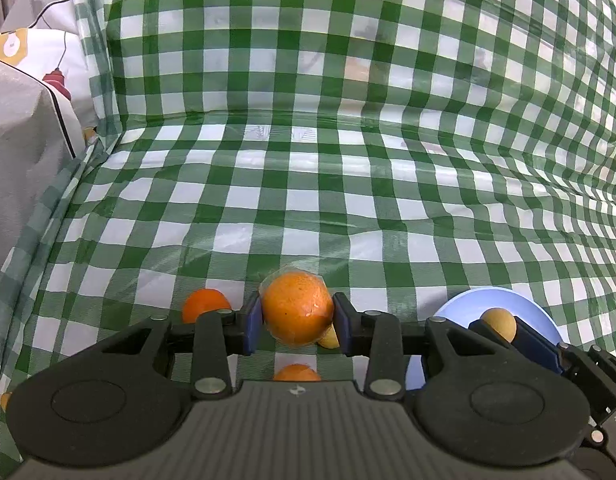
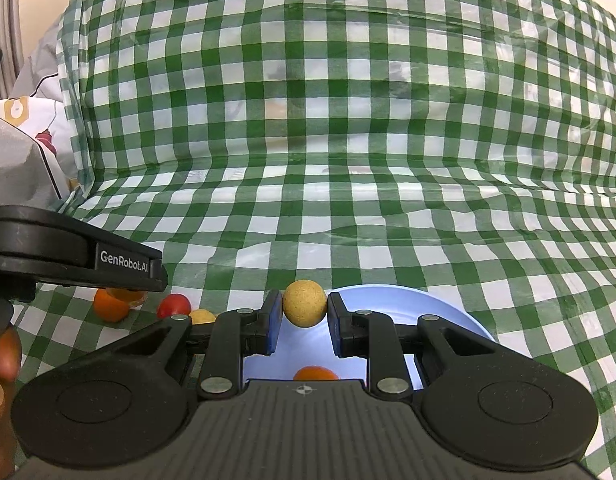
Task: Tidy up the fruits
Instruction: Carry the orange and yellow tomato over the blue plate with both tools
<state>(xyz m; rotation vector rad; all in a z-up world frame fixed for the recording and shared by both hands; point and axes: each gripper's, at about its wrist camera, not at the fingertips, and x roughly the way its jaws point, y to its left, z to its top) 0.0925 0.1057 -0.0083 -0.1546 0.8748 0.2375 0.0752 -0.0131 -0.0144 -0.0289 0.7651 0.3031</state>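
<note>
My left gripper (image 1: 297, 322) is shut on a large orange (image 1: 296, 307) in clear wrap, held above the checked cloth. Under it lie a second orange (image 1: 205, 305), a third orange (image 1: 296, 373) and a small yellow fruit (image 1: 330, 339). My right gripper (image 2: 303, 316) is shut on a tan round fruit (image 2: 303, 302) over the light blue plate (image 2: 436, 310). An orange fruit (image 2: 316, 373) lies on that plate, partly hidden by the gripper body. In the left wrist view the plate (image 1: 472, 304) and the tan fruit (image 1: 499, 322) show at the right.
Green and white checked cloth (image 1: 308, 184) covers the table and rises up the back. To the left of the plate lie an orange (image 2: 109, 306), a red fruit (image 2: 173, 306) and a yellow fruit (image 2: 201, 316). A grey and white bag (image 1: 23, 120) stands at the left edge. A hand (image 2: 1, 364) shows at lower left.
</note>
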